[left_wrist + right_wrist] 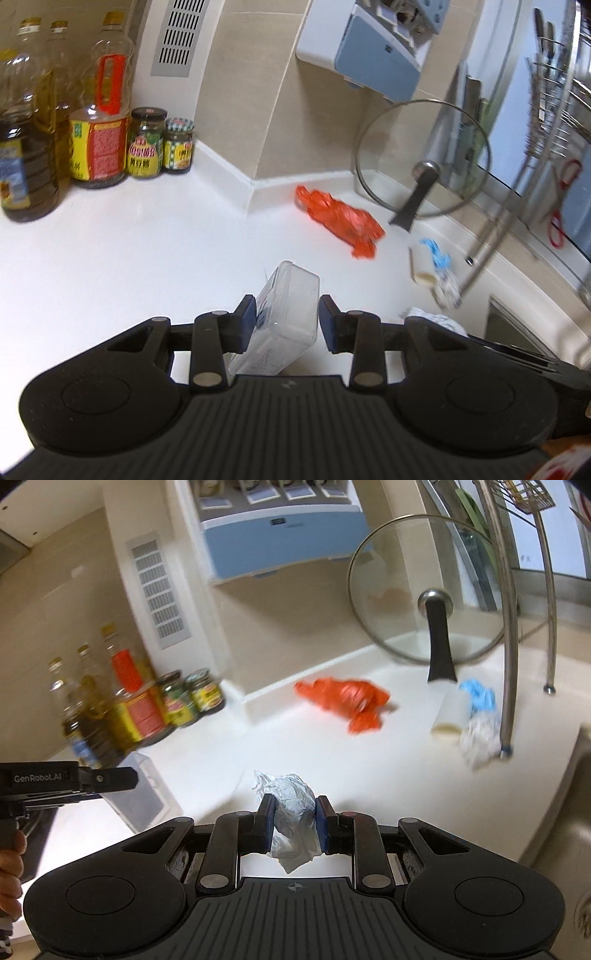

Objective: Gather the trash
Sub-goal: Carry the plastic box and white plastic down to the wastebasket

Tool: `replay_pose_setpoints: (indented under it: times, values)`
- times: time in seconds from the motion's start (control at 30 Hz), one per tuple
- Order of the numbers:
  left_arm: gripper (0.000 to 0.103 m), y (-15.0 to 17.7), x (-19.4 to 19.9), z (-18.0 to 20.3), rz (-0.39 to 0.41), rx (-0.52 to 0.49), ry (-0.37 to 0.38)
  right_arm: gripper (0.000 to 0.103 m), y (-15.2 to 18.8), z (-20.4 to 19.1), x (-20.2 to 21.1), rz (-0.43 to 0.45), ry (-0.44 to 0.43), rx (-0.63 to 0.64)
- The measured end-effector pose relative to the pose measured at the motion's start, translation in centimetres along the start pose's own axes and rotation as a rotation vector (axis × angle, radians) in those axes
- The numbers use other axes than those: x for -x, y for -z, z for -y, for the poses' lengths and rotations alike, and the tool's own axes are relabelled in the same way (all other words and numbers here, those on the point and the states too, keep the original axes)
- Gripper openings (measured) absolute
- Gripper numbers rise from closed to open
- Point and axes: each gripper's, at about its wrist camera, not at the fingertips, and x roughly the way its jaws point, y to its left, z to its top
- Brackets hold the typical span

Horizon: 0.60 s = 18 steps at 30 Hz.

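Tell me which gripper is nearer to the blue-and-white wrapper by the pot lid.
Right, probably. The right gripper, holding crumpled paper, sits closer to the blue-and-white wrapper; the left gripper, holding a clear box, is farther to its left.

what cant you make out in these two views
- Left wrist view: whether the clear plastic box is clamped; the right pad looks apart from it.
- Both views: print on the orange wrapper, motion-blurred.
- Right wrist view: bottle labels, blurred.
- Right wrist view: sink, cut by the right edge.
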Motion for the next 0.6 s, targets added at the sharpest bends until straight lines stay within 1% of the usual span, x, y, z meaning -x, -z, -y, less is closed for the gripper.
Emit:
replay_pose_setpoints:
  times: [0.2, 0.33, 0.47, 0.6]
  values:
    - [0.033, 4.3, 4.5, -1.2, -0.056, 0.000, 0.049, 0.023, 4.1, -3.7, 3.6, -0.026, 0.001, -0.022]
    - [0.033, 7.1, 6.4, -2.2, -0.103, 0.000, 0.059, 0.023, 7.1, -5.4, 5.3, -0.065, 0.014, -0.049]
    - [0.033, 9.6, 7.5, -3.4, -0.150, 0.015, 0.072, 0.023, 10.3, -6.6, 6.3, -0.118, 0.028, -0.083]
    - [0.033, 11.9, 7.4, -4.5, -0.198, 0.033, 0.067, 0.023, 13.1, -7.0, 6.1, -0.183, 0.040, -0.109]
